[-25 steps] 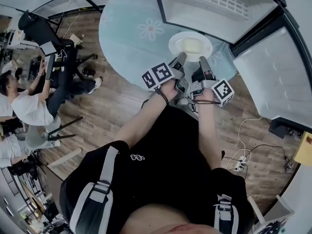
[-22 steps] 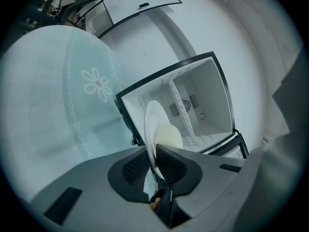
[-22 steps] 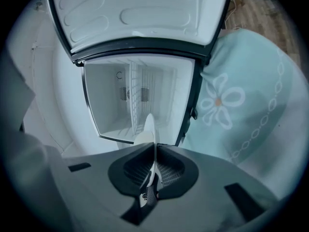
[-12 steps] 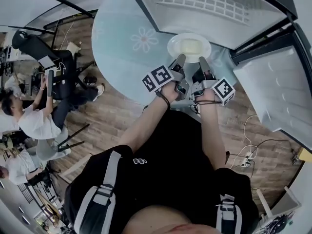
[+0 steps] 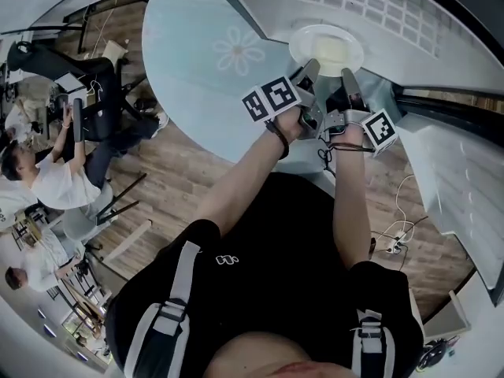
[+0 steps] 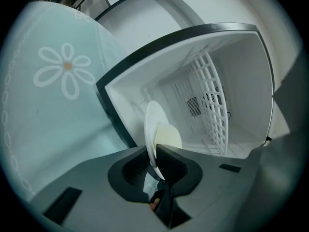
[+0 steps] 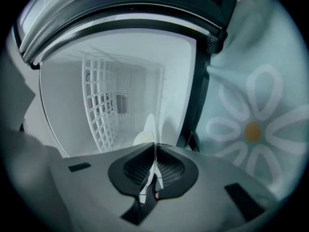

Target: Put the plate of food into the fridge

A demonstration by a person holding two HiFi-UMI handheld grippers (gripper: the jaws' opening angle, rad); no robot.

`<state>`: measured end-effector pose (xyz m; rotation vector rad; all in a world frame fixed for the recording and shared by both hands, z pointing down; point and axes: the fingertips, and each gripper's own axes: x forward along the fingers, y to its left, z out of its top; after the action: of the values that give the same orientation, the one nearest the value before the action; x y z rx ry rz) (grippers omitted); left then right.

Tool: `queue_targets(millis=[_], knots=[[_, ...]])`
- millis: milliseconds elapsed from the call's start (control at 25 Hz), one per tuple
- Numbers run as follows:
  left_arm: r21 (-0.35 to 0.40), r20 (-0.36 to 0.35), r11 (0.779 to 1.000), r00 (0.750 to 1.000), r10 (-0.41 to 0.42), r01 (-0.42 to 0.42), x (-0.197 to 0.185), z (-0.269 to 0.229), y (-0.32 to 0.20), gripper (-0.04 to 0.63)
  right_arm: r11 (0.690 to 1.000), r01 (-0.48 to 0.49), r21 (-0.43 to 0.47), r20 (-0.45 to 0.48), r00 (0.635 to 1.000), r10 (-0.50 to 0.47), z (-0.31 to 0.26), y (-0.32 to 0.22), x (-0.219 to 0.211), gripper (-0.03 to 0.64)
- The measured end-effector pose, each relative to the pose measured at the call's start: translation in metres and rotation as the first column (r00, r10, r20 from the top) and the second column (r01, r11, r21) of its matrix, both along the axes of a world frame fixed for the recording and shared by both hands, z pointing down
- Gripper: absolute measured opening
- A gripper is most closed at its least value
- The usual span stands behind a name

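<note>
A white plate [image 5: 326, 48] with pale yellow food [image 5: 331, 50] on it is held level between both grippers at the mouth of the open fridge [image 5: 370, 10]. My left gripper [image 5: 310, 71] is shut on the plate's near-left rim. On the near-right rim my right gripper [image 5: 347, 77] is shut too. In the left gripper view the plate [image 6: 153, 129] stands edge-on between the dark pads, with the food [image 6: 169, 137] on its right face. The right gripper view shows the plate's rim [image 7: 150, 129] pinched in the jaws, with the white fridge interior [image 7: 116, 81] beyond.
A white wire shelf [image 5: 354, 2] runs inside the fridge. The open fridge door [image 5: 465, 176] stands at the right. A pale blue round table with a flower print [image 5: 213, 61] lies left of the fridge. People sit at desks at the far left [image 5: 47, 179].
Both grippers have carried the plate forward, from over the blue table's edge to the fridge opening. The grip on the plate has not changed.
</note>
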<state>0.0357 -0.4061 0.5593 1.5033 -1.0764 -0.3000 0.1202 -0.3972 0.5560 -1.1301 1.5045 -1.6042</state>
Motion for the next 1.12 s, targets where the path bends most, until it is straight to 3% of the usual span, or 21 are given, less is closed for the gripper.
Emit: queue_targets(millis=[440, 640, 800, 880, 960, 1040, 1080, 1120], knots=[[-0.019, 0.001, 0.996, 0.996, 0.087, -0.087, 0.023, 0.015, -0.042, 0.083, 0.994, -0.101, -0.052, -0.028, 0.995, 0.099, 0.013, -0.036, 0.024, 0.034], [-0.040, 0.049, 0.991, 0.990, 0.133, -0.131, 0.025, 0.026, -0.048, 0.100, 0.983, -0.144, -0.114, -0.094, 0.987, 0.134, 0.020, -0.041, 0.032, 0.019], [-0.035, 0.088, 0.992, 0.989, 0.121, -0.118, 0.007, 0.025, -0.046, 0.157, 0.982, -0.159, -0.105, -0.136, 0.980, 0.145, 0.016, -0.036, 0.040, 0.089], [-0.033, 0.120, 0.994, 0.987, 0.106, -0.103, -0.004, 0.024, -0.039, 0.213, 0.983, -0.160, -0.091, -0.136, 0.980, 0.147, 0.011, -0.029, 0.045, 0.089], [-0.044, 0.135, 0.997, 0.988, 0.071, -0.066, -0.012, 0.023, -0.028, 0.213, 0.985, -0.154, -0.074, -0.135, 0.980, 0.143, 0.004, -0.021, 0.052, 0.084], [-0.031, 0.099, 0.999, 0.995, 0.016, -0.013, -0.016, 0.014, -0.021, 0.212, 0.988, -0.148, -0.037, -0.112, 0.983, 0.143, -0.008, -0.015, 0.058, 0.049], [-0.009, 0.052, 1.000, 0.999, -0.016, 0.016, -0.016, 0.005, -0.019, 0.201, 0.989, -0.147, -0.009, -0.088, 0.985, 0.146, -0.016, -0.013, 0.060, 0.003], [0.016, -0.007, 0.999, 0.999, -0.048, 0.049, -0.014, -0.005, -0.015, 0.198, 0.989, -0.145, 0.019, -0.062, 0.987, 0.146, -0.023, -0.010, 0.061, 0.000]])
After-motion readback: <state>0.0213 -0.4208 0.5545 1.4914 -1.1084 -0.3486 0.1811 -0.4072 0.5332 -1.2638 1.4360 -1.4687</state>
